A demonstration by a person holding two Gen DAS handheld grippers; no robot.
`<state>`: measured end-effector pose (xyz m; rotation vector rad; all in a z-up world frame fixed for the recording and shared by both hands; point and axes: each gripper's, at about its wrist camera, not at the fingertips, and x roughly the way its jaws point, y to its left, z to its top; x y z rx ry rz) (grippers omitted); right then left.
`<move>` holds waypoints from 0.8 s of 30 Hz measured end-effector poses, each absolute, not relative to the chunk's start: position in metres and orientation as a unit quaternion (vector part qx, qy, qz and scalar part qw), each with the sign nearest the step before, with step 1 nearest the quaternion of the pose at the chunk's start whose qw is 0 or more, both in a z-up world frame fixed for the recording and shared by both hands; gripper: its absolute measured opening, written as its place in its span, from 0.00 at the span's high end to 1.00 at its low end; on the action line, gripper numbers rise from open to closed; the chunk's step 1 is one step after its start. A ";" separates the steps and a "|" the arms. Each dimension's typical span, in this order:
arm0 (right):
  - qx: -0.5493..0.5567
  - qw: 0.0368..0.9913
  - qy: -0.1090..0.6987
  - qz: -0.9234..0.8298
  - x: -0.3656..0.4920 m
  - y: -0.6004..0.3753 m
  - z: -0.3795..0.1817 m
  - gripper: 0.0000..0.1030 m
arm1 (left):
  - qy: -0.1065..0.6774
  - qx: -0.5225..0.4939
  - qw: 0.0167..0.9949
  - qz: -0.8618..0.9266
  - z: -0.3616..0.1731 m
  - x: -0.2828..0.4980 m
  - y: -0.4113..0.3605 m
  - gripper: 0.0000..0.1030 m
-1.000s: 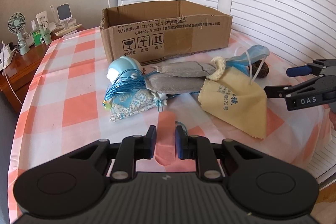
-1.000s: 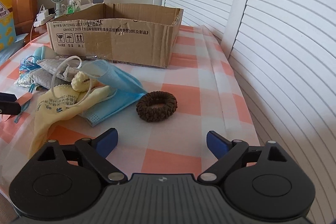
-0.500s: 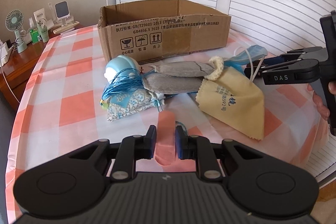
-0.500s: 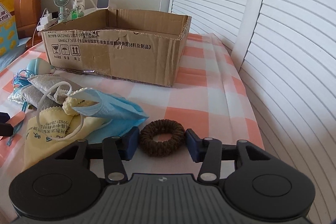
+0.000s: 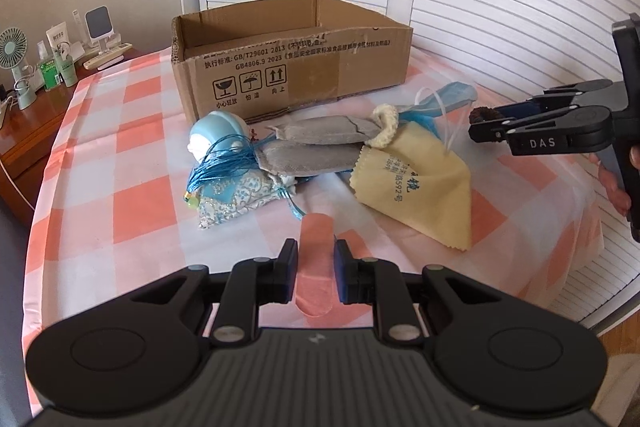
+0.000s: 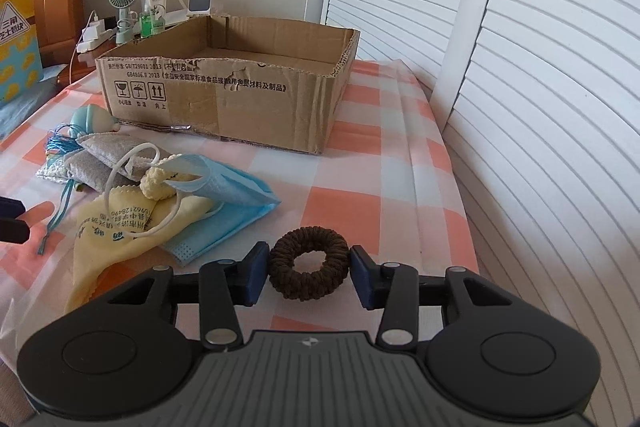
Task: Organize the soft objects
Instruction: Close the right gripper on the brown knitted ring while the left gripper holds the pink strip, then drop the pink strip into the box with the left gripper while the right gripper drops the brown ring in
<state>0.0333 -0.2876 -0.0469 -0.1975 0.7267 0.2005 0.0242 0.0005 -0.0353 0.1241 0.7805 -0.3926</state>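
My right gripper [image 6: 308, 273] is shut on a brown hair scrunchie [image 6: 308, 263] and holds it above the checked cloth; it also shows in the left wrist view [image 5: 486, 125]. My left gripper [image 5: 316, 267] is shut on a pink strip [image 5: 316, 259], low over the cloth. An open cardboard box [image 6: 224, 95] stands at the back, seen too in the left wrist view [image 5: 292, 75]. In front of it lies a pile: a yellow cloth [image 5: 416, 183], a blue face mask [image 6: 228, 199], grey sachets [image 5: 312, 147], a cream knitted piece [image 6: 158, 183], a patterned pouch [image 5: 232, 195] and a light blue round toy [image 5: 216, 135].
White louvred doors [image 6: 520, 67] run along the right side and back. A wooden side table [image 5: 24, 123] at the left holds a small fan [image 5: 14, 63], bottles and a mirror. The table drops off at its right edge [image 6: 464, 211].
My right gripper closed on the scrunchie and lifted it off the cloth, moving up and toward the box. My left gripper kept its grip on the pink strip and barely moved.
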 end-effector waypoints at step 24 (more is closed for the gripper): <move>-0.097 0.932 0.304 0.169 0.046 -0.269 0.038 0.53 | 0.318 0.089 0.913 -0.240 0.059 0.109 -0.002 0.83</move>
